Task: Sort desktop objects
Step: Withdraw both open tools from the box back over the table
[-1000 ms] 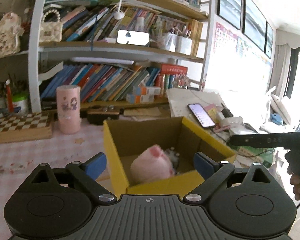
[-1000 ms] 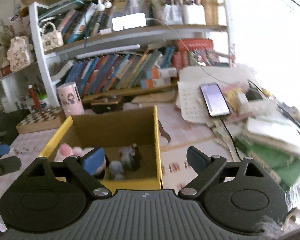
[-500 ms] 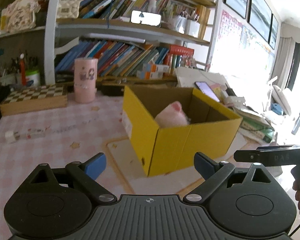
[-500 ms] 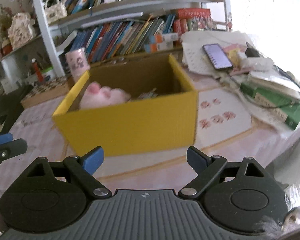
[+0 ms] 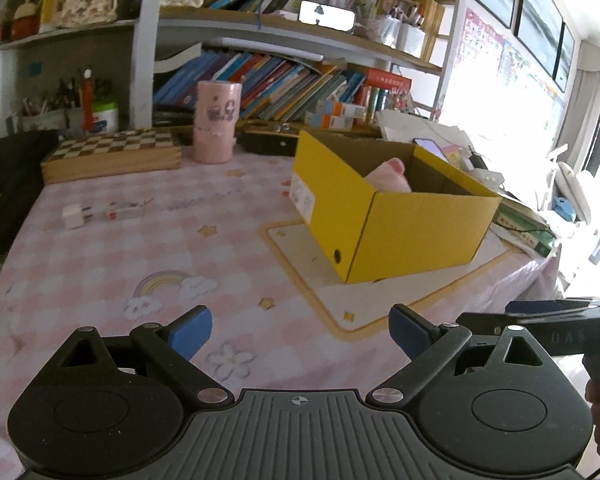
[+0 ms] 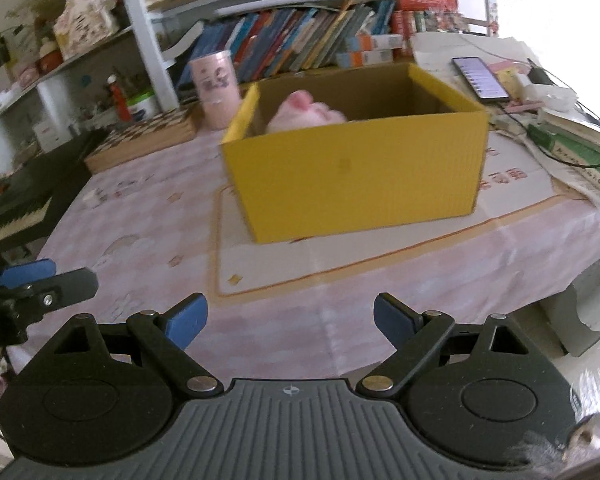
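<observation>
A yellow corrugated cardboard box (image 6: pixel 352 168), square-cornered and open-topped, stands on a pale mat on the pink checked tablecloth (image 5: pixel 140 248), with a soft pink plush toy (image 6: pixel 304 114) inside at its left end. Both the left gripper (image 5: pixel 300 330) and right gripper (image 6: pixel 290 314) hang over the cloth near the table's front edge, blue-padded fingers spread wide and empty. Left of the box the cloth lies flat, save a small white item (image 5: pixel 73 216), perhaps a plug.

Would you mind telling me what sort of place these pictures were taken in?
Most likely a home study or child's room: crowded bookshelves behind a desk with a pink patterned tablecloth, a chessboard box, and a yellow box holding a pink plush toy.
</observation>
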### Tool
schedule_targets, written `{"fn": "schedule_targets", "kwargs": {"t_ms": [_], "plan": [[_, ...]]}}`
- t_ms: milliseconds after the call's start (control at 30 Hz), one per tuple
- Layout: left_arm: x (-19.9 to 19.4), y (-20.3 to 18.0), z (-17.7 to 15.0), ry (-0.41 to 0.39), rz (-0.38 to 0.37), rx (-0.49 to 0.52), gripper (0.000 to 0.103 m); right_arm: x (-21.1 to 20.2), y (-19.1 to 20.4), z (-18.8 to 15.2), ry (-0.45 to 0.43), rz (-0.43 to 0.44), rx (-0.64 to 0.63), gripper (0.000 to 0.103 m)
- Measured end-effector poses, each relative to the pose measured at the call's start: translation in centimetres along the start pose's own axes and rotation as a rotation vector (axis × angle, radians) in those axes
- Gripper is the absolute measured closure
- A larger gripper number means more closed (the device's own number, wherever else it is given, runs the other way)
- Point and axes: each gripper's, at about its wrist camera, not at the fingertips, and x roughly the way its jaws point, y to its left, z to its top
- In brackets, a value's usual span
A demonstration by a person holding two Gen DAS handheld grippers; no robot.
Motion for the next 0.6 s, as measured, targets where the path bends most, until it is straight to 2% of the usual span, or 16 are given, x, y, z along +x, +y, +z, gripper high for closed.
{"fn": "schedule_targets", "kwargs": {"t_ms": [600], "plan": [[-4.8, 4.4, -3.0, 0.006, 0.043, -0.036, 0.006, -0.5, 7.1, -3.4, 0.04, 0.071, -0.087, 0.013]]}}
